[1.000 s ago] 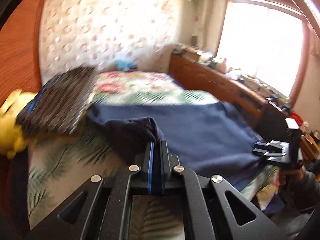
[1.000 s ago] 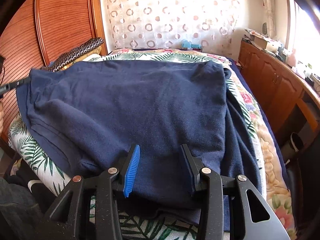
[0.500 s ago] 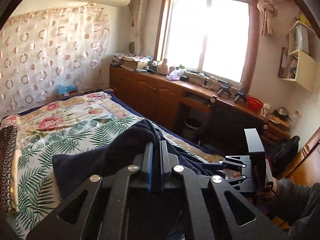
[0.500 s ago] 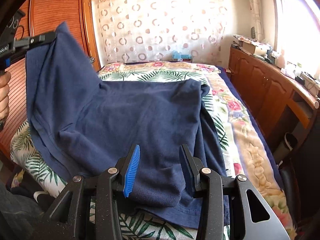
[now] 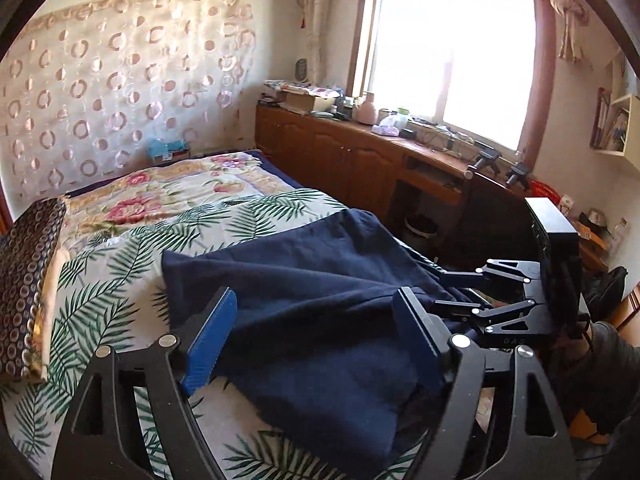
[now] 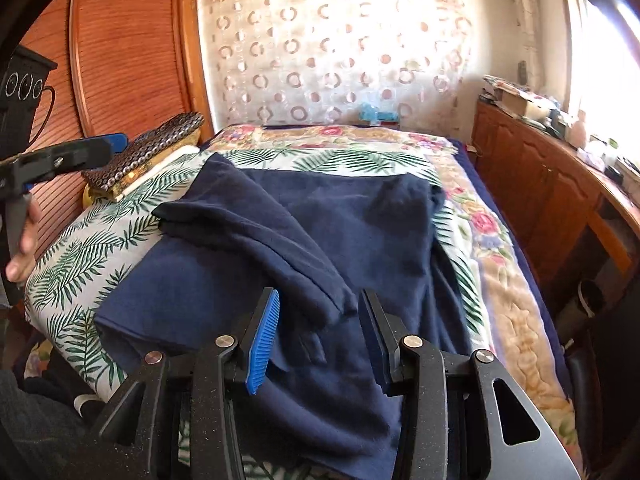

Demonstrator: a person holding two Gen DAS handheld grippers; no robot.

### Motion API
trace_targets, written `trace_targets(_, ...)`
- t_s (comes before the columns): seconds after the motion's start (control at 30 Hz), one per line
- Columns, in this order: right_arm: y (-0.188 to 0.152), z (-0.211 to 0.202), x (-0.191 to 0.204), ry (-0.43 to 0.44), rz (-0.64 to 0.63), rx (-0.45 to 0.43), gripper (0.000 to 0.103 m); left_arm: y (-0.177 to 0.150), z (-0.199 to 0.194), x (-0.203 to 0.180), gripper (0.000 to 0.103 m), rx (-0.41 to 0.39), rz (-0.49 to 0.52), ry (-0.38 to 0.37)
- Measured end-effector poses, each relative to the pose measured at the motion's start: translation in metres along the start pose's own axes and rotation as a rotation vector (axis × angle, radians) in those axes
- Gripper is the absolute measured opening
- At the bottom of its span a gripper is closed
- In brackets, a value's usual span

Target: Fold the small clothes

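A navy blue garment (image 6: 328, 240) lies on the bed, its left side folded over onto the middle. It also shows in the left wrist view (image 5: 312, 304). My left gripper (image 5: 316, 316) is open and empty, just above the garment's folded part; it also shows at the left of the right wrist view (image 6: 80, 152), held in a hand. My right gripper (image 6: 318, 320) is open and empty over the garment's near edge; it shows at the right of the left wrist view (image 5: 460, 292).
The bed has a palm-leaf and floral cover (image 6: 100, 248). A dark patterned pillow (image 6: 152, 148) lies at the bed's left side. A wooden wardrobe (image 6: 120, 60) stands on the left, a long wooden cabinet (image 5: 352, 160) under the window on the right.
My left gripper carried the garment's left side up and across onto the middle, then opened and let it go. The right gripper stayed open near the front edge.
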State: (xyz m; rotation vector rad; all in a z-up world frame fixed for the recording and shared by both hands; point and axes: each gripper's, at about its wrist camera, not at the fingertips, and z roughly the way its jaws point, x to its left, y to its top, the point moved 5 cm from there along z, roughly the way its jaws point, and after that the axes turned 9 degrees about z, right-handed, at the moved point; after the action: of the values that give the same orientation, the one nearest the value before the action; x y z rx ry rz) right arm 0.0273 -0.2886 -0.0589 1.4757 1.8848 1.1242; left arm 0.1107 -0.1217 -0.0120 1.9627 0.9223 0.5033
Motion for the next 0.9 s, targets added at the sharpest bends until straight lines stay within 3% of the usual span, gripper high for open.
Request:
trace_targets(0.3,0.012,0.049,0.013,-0.011,-0.105,0.111,0.055,-0.033,-0.003,0.03,0.081,0.029,-0.068,0.106)
trace_targets(0.57,0.022,0.081,0.011,0.0,-0.085,0.189,0.055,-0.053,-0.006,0.046,0.081,0.04,-0.101,0.153)
trace_targets(0.73,0.022,0.081,0.014,0.027,-0.098,0.193,0.033,-0.058,-0.007,0.053,0.081,0.039,-0.121,0.169)
trace_targets(0.77,0.021,0.078,0.015,0.037,-0.102,0.191,0.018,-0.059,-0.007,0.054,0.081,0.035,-0.126,0.17)
trace_targets(0.9,0.027,0.058,0.024,0.056,-0.122,0.127,0.012,-0.06,-0.008,0.054,0.081,0.032,-0.129,0.169)
